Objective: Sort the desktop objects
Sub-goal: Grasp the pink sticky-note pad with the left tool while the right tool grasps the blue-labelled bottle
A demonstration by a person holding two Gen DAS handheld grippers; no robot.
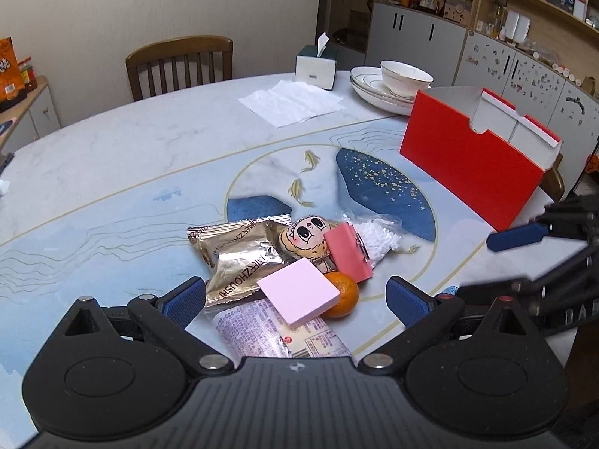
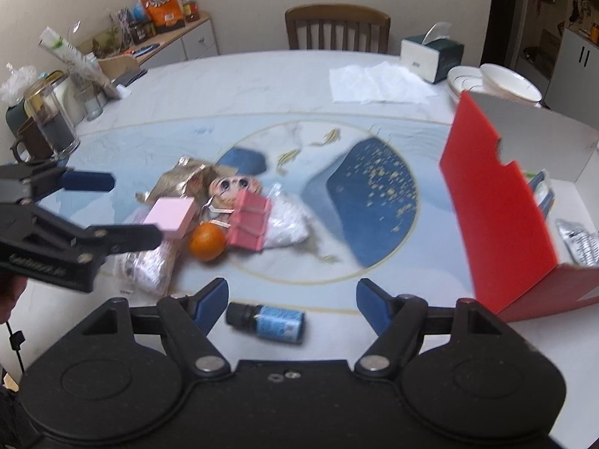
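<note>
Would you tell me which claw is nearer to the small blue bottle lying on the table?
Right. The right claw is open just above the bottle; the left claw is open over the pile, off to the bottle's left.

Pale pink pad [image 1: 298,296], orange mandarin [image 1: 341,294], gold wrapper [image 1: 239,258], red box [image 1: 471,166], blue-labelled bottle [image 2: 266,321].

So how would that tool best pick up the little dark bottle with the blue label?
The bottle lies on its side, cap pointing left, right between the open right tool's fingers. Probably come straight down and close across the labelled body, front and back; the round cap end is narrower and likelier to slip.
</note>
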